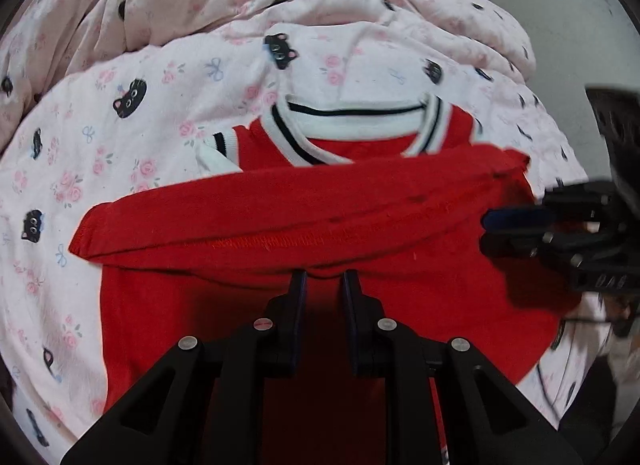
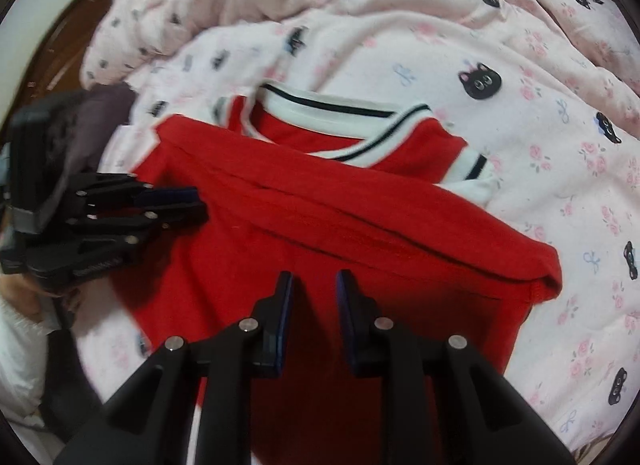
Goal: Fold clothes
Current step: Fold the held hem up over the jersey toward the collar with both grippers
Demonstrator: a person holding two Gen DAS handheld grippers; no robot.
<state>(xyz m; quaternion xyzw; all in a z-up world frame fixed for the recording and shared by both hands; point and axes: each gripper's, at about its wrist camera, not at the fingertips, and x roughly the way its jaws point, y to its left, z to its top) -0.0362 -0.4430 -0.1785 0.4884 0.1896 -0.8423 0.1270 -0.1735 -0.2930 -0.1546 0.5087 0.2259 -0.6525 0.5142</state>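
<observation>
Left tongs (image 1: 323,279) and right tongs (image 2: 312,279) both hover over the lower part of the red shirt (image 1: 304,225), each with a narrow gap between the fingers and nothing gripped. The shirt lies on a bed covered by a pink quilt (image 1: 120,137) printed with roses and black cat faces; its hem is folded up across the body, just below the white collar with black stripes (image 1: 352,117). The quilt is bunched into folds at the bed's far side.
</observation>
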